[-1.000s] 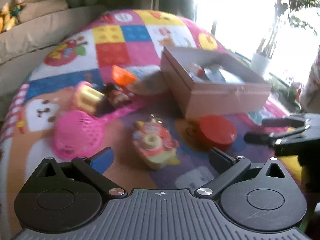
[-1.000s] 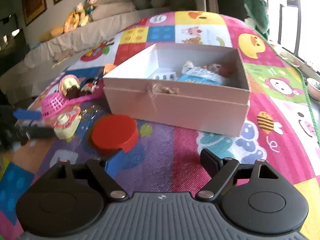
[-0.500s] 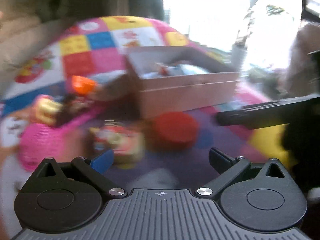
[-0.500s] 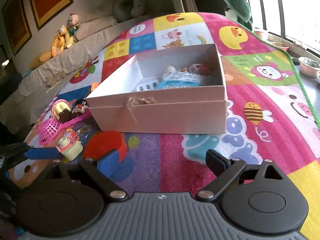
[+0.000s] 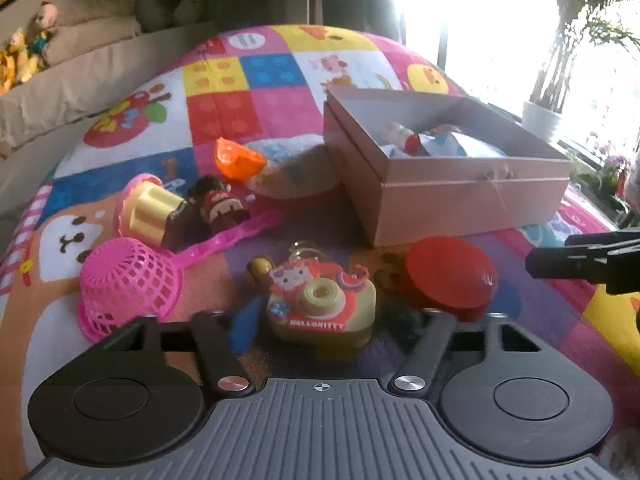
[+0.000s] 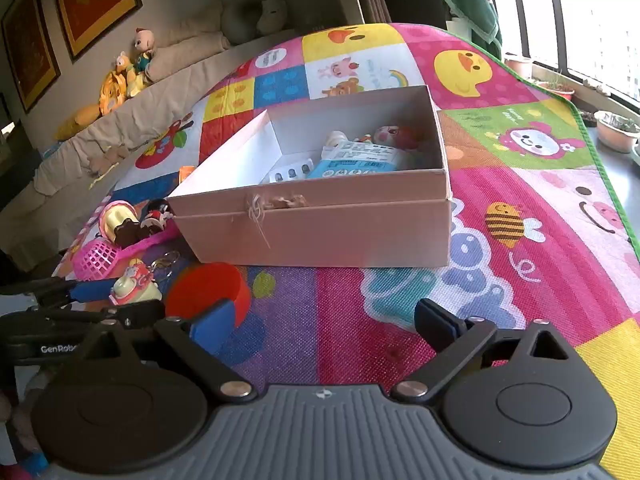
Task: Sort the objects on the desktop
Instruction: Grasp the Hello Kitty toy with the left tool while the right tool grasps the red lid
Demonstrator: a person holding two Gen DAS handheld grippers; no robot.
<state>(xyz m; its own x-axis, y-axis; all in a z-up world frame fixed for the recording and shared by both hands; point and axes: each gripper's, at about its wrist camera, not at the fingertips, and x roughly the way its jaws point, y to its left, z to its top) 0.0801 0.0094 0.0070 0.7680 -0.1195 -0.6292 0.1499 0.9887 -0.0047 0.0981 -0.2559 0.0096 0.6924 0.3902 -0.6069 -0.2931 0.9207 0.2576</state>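
Note:
A Hello Kitty toy camera lies on the patchwork play mat. My left gripper is low over it, one finger on each side. Its jaws are closing and blurred, with narrow gaps still showing. The right wrist view shows the same toy camera flanked by the left gripper. My right gripper hovers over the mat in front of the pink box, its jaws opening with nothing between them. A red round lid lies beside the toy camera.
The pink box holds a blister pack, a blue packet and a doll. Left of it lie a pink strainer, a cupcake toy, a small figurine and an orange piece. Plant pots stand past the mat's right edge.
The left gripper has come closer to the toy camera, and its jaws have drawn in from wide apart to either side of it. The right gripper's jaws have spread a little wider.

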